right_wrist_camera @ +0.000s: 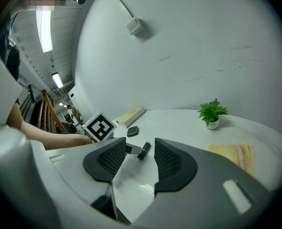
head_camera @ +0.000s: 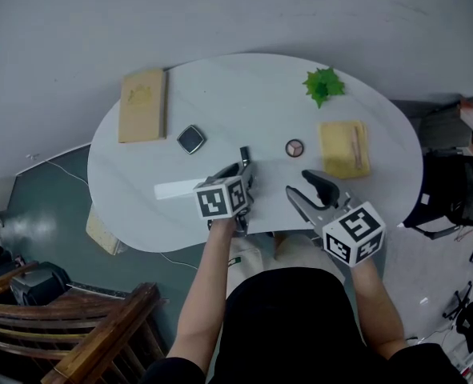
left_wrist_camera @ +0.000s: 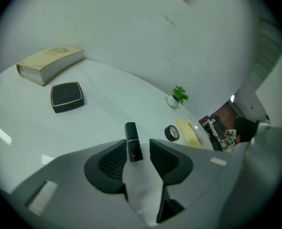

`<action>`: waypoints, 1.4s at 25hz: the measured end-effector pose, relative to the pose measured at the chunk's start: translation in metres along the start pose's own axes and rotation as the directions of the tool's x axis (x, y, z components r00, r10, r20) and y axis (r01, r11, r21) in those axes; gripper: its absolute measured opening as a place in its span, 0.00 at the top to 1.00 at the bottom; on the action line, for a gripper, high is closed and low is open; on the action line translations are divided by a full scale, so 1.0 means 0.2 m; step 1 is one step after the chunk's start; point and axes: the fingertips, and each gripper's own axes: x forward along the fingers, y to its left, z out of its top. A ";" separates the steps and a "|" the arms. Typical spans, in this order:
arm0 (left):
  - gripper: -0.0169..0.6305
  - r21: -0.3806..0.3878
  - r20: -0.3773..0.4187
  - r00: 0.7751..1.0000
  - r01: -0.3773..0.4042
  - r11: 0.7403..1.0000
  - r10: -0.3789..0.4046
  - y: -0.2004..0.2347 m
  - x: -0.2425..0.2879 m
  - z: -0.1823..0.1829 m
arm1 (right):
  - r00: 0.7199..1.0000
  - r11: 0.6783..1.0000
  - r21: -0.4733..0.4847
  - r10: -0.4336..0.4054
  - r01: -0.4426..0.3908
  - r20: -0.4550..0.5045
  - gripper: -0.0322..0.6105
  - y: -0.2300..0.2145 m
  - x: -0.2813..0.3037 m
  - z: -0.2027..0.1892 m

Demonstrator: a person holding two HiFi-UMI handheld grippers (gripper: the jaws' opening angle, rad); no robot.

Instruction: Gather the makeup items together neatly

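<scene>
Lying flat on the white table (head_camera: 252, 86), the lipstick (left_wrist_camera: 132, 144) has its near end between the tips of the left gripper (left_wrist_camera: 138, 149), with its long axis roughly in line with the jaws. These jaws stand partly apart and a gap shows on the right side, so nothing is clamped. The right gripper (right_wrist_camera: 140, 151) hangs wide and empty, off to the side. Beyond the lipstick, the black compact (head_camera: 191, 139) lies left and the round eyeshadow pan (head_camera: 294, 147) right, well apart.
</scene>
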 end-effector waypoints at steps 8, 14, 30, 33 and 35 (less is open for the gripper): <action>0.74 0.018 0.070 0.997 0.033 0.999 -0.034 -0.06 -0.18 0.04 | 0.998 0.994 -0.100 -0.054 0.052 -0.021 0.66 -0.07 0.04 0.01; 0.75 0.043 0.120 0.992 0.026 0.999 -0.031 -0.08 -0.32 0.06 | 0.995 0.985 -0.146 -0.092 0.086 -0.032 0.66 -0.10 0.09 0.00; 0.76 0.109 0.221 0.967 0.108 0.988 -0.130 -0.22 -0.56 0.05 | 0.969 0.962 -0.163 -0.234 0.219 -0.083 0.66 -0.34 0.26 -0.20; 0.76 0.114 0.223 0.965 0.111 0.987 -0.134 -0.22 -0.56 0.03 | 0.965 0.960 -0.162 -0.246 0.229 -0.090 0.66 -0.40 0.31 -0.23; 0.76 0.112 0.228 0.964 0.112 0.987 -0.135 -0.22 -0.57 0.02 | 0.962 0.958 -0.161 -0.253 0.235 -0.102 0.63 -0.42 0.33 -0.25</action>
